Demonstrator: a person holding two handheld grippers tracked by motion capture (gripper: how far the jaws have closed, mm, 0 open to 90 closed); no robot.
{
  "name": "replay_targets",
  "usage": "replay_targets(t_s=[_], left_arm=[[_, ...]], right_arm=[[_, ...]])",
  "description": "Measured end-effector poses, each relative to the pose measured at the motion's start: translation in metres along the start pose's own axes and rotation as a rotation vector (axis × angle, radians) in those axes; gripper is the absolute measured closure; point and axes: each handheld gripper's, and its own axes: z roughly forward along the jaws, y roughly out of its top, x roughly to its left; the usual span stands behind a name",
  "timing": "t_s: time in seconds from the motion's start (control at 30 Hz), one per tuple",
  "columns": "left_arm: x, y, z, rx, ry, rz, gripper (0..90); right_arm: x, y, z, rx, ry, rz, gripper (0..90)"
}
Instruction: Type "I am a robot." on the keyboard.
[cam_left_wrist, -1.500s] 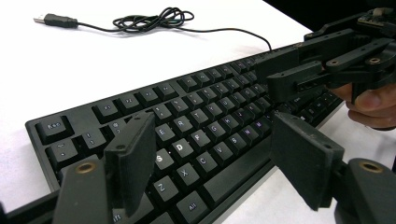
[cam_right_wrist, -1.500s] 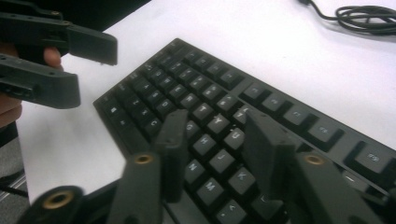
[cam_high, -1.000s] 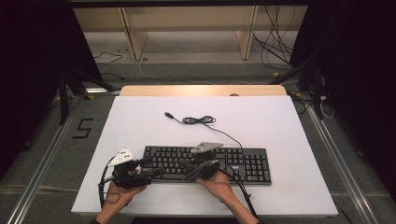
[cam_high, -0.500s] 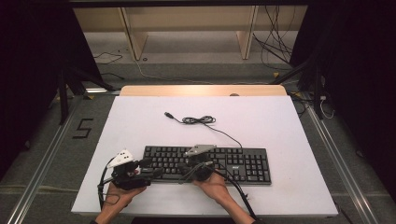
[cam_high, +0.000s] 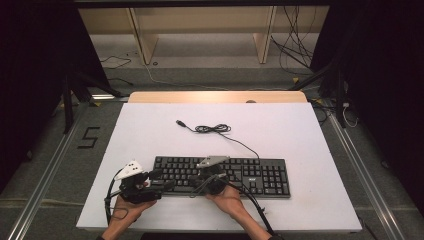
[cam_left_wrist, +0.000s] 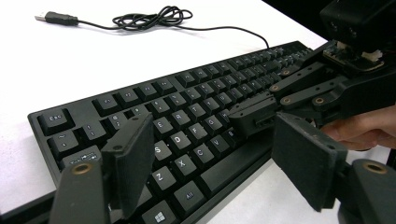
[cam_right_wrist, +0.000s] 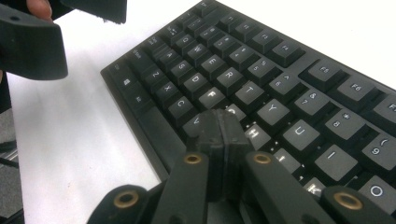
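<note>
A black keyboard (cam_high: 250, 175) lies along the near part of the white table (cam_high: 280, 125). Its cable (cam_high: 212, 129) coils behind it and ends in a loose USB plug (cam_high: 181, 123). My left gripper (cam_high: 161, 184) is at the keyboard's left end, open, with its pads (cam_left_wrist: 133, 149) astride the front left corner keys and nothing pressed between them. My right gripper (cam_high: 197, 181) is shut with nothing in it. Its closed tips (cam_right_wrist: 223, 123) rest low over the keys near G and B. The same closed tips (cam_left_wrist: 247, 119) appear in the left gripper view.
A wooden strip (cam_high: 215, 96) edges the table's far side. Behind it are shelf legs and floor cables (cam_high: 295, 55). Metal rails (cam_high: 45, 175) run along both sides. A wide white surface stretches beyond the keyboard.
The right gripper has edged slightly left along the keyboard's front rows. The left gripper has stayed put.
</note>
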Motion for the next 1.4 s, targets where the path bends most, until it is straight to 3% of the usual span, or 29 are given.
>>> replay_targets(t_s=[0.9,1.4], left_arm=[[-0.001,0.001,-0.001,-0.022,-0.003,0.007,27.3],[0.0,0.0,-0.002,-0.023,0.001,0.01,27.3]], right_arm=[[0.002,-0.003,0.003,0.017,-0.008,-0.013,90.0],[-0.005,0.001,-0.007,-0.02,0.004,0.015,78.0]])
